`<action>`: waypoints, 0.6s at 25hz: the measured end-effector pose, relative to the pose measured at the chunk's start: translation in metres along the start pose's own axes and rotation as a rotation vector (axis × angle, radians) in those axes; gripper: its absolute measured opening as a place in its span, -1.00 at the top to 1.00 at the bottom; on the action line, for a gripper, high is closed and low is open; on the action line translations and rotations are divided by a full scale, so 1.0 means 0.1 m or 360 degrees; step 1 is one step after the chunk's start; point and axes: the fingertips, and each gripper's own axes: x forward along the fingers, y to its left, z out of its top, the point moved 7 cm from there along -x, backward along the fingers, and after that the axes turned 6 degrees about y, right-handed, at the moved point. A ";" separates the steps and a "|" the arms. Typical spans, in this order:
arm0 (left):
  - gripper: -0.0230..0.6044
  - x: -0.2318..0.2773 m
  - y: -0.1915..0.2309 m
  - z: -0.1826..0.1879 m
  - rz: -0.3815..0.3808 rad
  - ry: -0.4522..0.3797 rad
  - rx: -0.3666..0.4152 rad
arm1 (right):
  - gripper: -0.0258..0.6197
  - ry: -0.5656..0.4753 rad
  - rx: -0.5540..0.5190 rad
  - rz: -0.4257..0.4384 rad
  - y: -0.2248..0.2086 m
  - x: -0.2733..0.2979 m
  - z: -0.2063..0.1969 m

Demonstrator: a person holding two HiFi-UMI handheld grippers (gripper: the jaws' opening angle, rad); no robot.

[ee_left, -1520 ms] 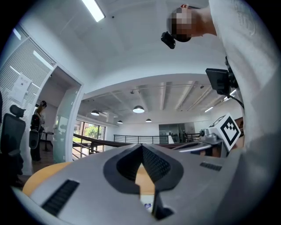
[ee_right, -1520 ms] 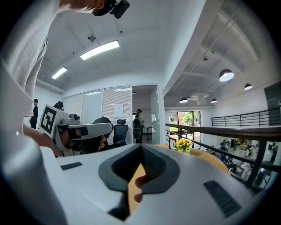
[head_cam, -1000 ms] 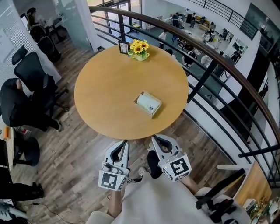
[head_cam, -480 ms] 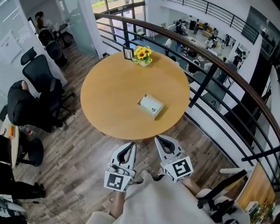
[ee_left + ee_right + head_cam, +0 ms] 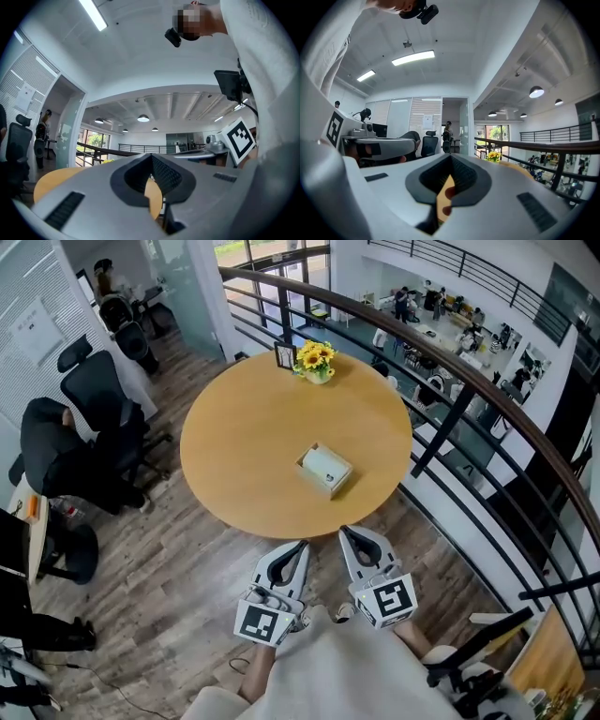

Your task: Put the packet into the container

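Head view: L tongs (image 5: 298,551) & R tongs (image 5: 347,535) sit side by side, nearest the camera. Each has its marker cube at the rear, and both hang over the wood floor (image 5: 178,568). Tips point at the round desk (image 5: 248,442) and stop just short of its near edge. L tongs: jaws together, tips meeting, nothing btwn them; L gripper view shows only desk top thru the gap below the tips. R tongs: jaws together too, empty, per R gripper view.

Ahead of the tongs, slightly to the R-tongs side, the container (image 5: 325,470) rests on the desk, turned at an angle to the edge, well apart from both tips. Pale packet (image 5: 323,465) lies flat inside it, filling most of the tray.

Farther ahead, at the desk's far rim, are a pot of sunflowers (image 5: 319,358) and a small frame (image 5: 286,355) just beside it. Behind those a dark railing (image 5: 450,348) curves round. Off to the L-tongs side are an office chair (image 5: 98,390) & a seated person in black (image 5: 47,442).
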 end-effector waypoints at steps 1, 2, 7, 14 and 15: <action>0.91 0.02 -0.01 0.00 0.0003 -0.0009 -0.0003 | 0.92 -0.0002 -0.0004 0.0001 -0.03 0.00 0.00; 0.91 0.04 -0.01 0.00 0.0009 -0.0008 -0.0007 | 0.92 -0.0001 -0.0004 0.0002 -0.05 0.00 0.00; 0.91 0.10 -0.10 0.01 0.0005 -0.0028 -0.0008 | 0.92 -0.0006 0.0028 0.0001 -0.14 -0.05 -0.02; 0.91 0.15 -0.18 -0.02 0.0012 -0.0006 -0.0023 | 0.92 0.0020 -0.0026 0.0015 -0.18 -0.08 -0.04; 0.91 0.15 -0.18 -0.02 0.0015 -0.0005 -0.0025 | 0.92 0.0018 -0.0028 0.0020 -0.19 -0.08 -0.04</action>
